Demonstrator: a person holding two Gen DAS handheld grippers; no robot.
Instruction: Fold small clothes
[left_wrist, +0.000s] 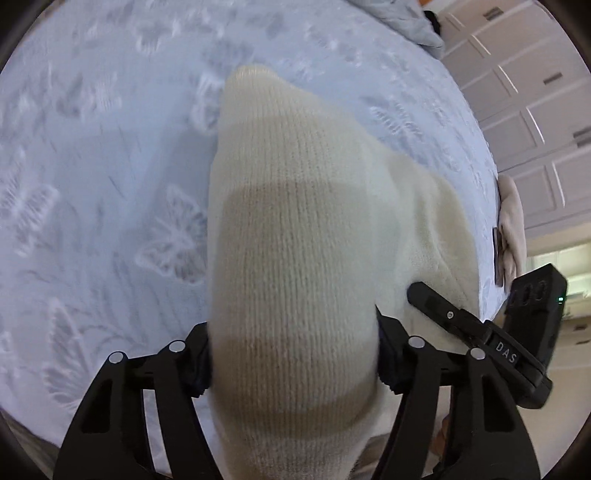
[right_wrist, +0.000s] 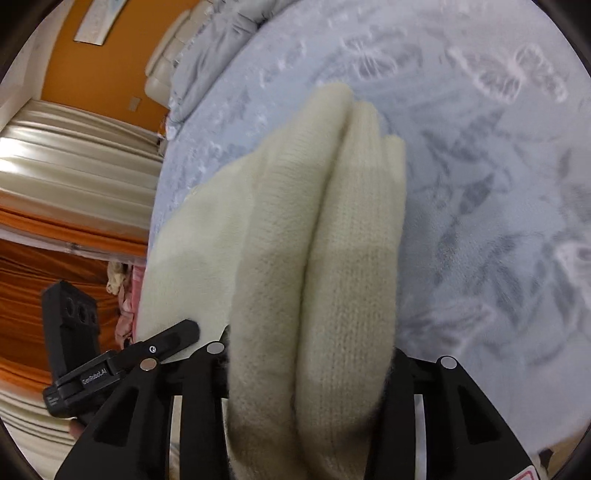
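Observation:
A cream knitted garment (left_wrist: 295, 229) with wide beige stripes hangs over a pale blue bedspread (left_wrist: 92, 166). My left gripper (left_wrist: 293, 354) is shut on a bunched edge of it, and the cloth hides the fingertips. In the right wrist view the same garment (right_wrist: 332, 258) is gathered in thick folds, and my right gripper (right_wrist: 310, 373) is shut on them. The right gripper (left_wrist: 480, 328) shows at the garment's right edge in the left wrist view. The left gripper (right_wrist: 122, 362) shows at lower left in the right wrist view.
The bedspread (right_wrist: 498, 221) carries a butterfly pattern. A grey pillow (right_wrist: 218, 55) lies at the bed's far end. White panelled cabinet doors (left_wrist: 524, 122) stand beyond the bed. Beige cloth (left_wrist: 511, 221) lies at its edge. Orange and cream curtains (right_wrist: 66, 206) hang at left.

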